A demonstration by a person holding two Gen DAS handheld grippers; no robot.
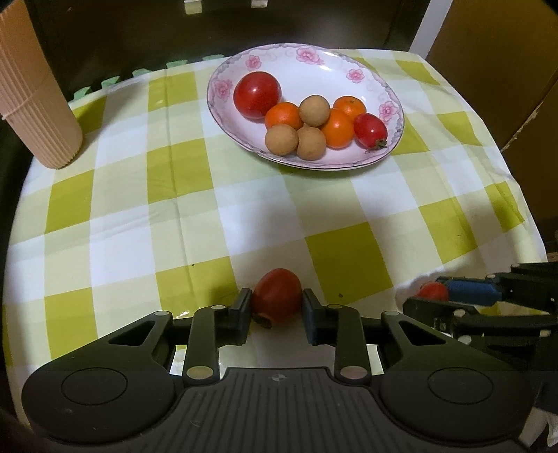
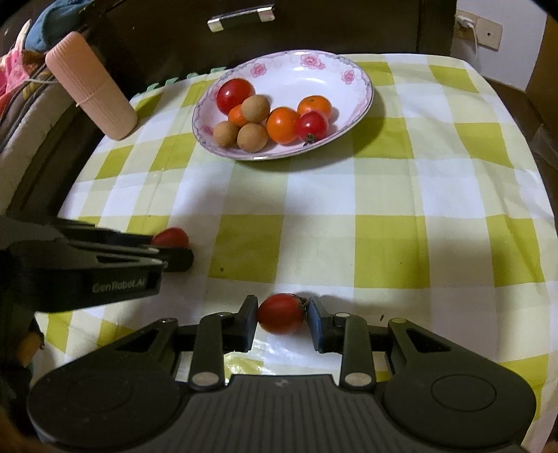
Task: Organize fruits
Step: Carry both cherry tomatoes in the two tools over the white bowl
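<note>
A white flowered plate (image 1: 348,59) (image 2: 334,87) stands at the far side of the green checked cloth. It holds a large red tomato (image 1: 257,94), small oranges (image 1: 283,115), brown longans (image 1: 314,110) and a cherry tomato (image 1: 370,130). My left gripper (image 1: 277,306) is shut on a red cherry tomato (image 1: 277,298) near the cloth's front edge; it also shows in the right wrist view (image 2: 171,249). My right gripper (image 2: 283,313) is shut on another red cherry tomato (image 2: 281,313), low over the cloth; it shows at the right of the left wrist view (image 1: 436,296).
A ribbed pink cylinder (image 1: 35,97) (image 2: 92,87) stands at the cloth's far left. A dark cabinet (image 2: 314,24) is behind the table. Cardboard (image 1: 505,69) stands to the right. Bedding is piled at the left (image 2: 21,69).
</note>
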